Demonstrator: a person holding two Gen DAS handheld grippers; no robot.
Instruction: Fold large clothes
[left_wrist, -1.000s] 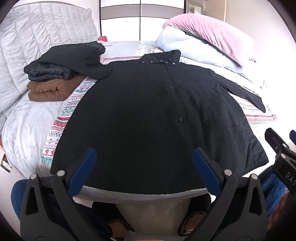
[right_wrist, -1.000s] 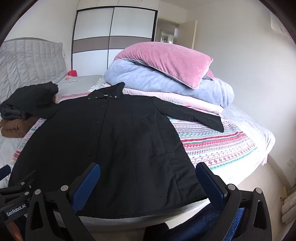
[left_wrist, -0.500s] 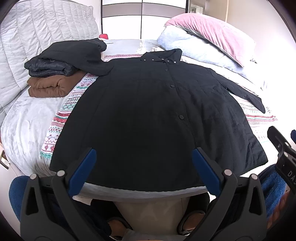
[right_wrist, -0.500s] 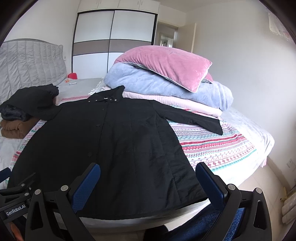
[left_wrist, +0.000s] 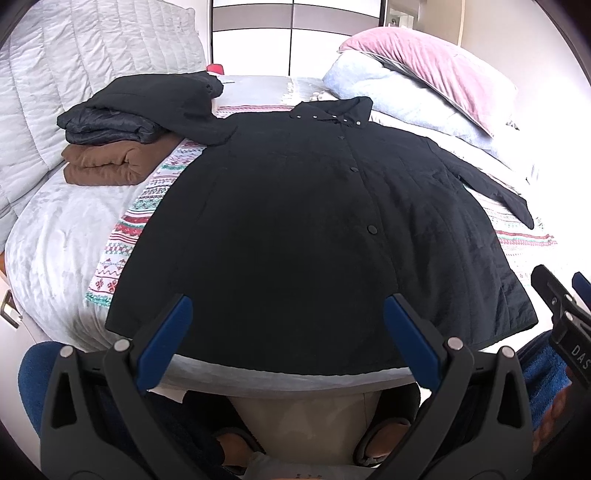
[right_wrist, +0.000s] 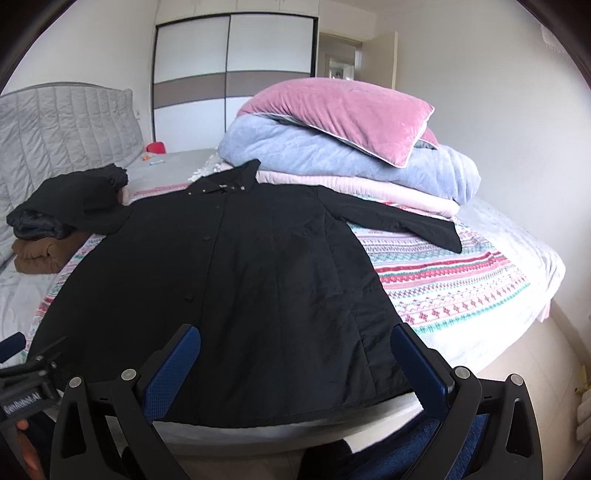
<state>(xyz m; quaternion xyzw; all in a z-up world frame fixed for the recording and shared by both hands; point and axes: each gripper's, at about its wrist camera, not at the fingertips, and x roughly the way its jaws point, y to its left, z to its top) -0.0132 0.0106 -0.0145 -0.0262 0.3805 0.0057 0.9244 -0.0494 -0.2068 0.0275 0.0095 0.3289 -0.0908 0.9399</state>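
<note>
On the bed (left_wrist: 44, 236), the black coat's (left_wrist: 314, 229) left sleeve hides under folded clothes (left_wrist: 110, 125).

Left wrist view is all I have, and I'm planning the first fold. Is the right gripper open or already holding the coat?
Observer: The right gripper is open, over the coat near its hem, with nothing between its fingers.
Operator: My image is washed out beneath the blue duvet. What's there?
Observer: A folded pink blanket lies under the blue duvet.
Operator: And the sleeve on that side?
Observer: The sleeve runs along that blanket's front edge.
</note>
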